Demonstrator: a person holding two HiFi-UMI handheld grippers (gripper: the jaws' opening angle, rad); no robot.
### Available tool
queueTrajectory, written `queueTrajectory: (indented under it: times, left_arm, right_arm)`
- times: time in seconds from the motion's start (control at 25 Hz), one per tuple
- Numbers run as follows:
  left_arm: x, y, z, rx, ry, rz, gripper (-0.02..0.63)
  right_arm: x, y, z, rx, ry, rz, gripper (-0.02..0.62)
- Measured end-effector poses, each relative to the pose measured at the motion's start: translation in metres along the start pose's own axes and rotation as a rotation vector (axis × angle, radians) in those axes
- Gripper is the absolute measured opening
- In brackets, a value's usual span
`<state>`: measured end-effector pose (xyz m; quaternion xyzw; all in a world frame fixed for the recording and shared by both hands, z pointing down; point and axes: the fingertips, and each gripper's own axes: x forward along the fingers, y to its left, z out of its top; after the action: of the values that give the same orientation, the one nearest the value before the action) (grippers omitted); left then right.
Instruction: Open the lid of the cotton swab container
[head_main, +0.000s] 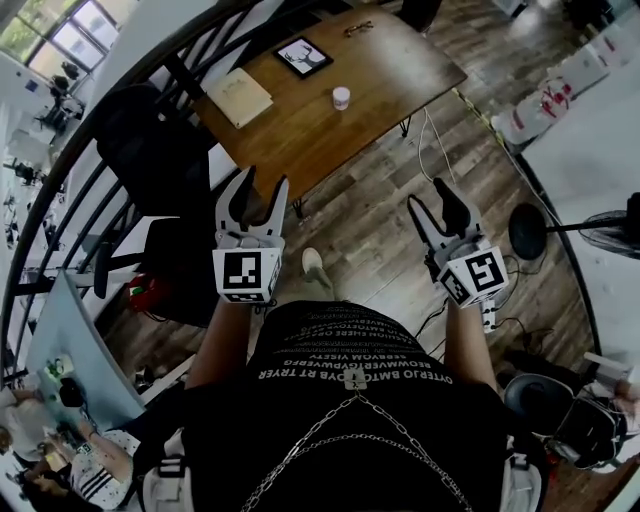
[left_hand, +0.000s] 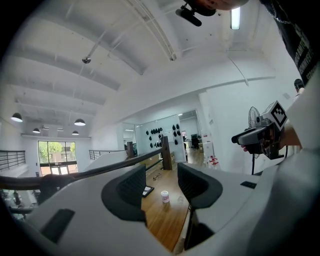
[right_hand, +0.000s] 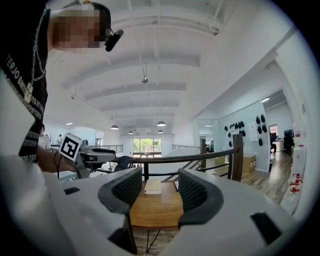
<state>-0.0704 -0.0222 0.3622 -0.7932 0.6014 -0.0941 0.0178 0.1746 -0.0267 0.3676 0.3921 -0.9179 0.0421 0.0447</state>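
I hold my left gripper and right gripper out front, fingers wide and empty, I think ready to grab. The cotton swab container stands well apart on the wooden surface ahead.

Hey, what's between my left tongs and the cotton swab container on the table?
Nothing stands there: the head view shows only bare wooden table between the left tongs and the cotton swab container, and the left gripper view agrees.
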Motion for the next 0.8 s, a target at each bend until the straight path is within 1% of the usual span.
queueTrajectory:
  times: [0.16,0.4,0.56,0.8]
  left_arm:
    - [0.02,0.021,-0.006,-0.008,0.014,0.001,0.213]
    - [0.046,0.055,-0.001,-0.013,-0.001,0.0,0.213]
    - [0.058,0.077,-0.005,-0.017,-0.009,0.001,0.213]
    - [0.077,0.091,-0.005,-0.012,-0.019,-0.023,0.213]
  right_arm:
    - [0.033,-0.004,0.005,-0.003,0.004,0.018,0.216]
    - [0.078,-0.002,0.017,-0.02,0.016,0.044,0.216]
    - [0.1,0.001,0.025,-0.037,0.025,0.057,0.216]
    - [0.125,-0.004,0.04,-0.051,-0.004,0.044,0.215]
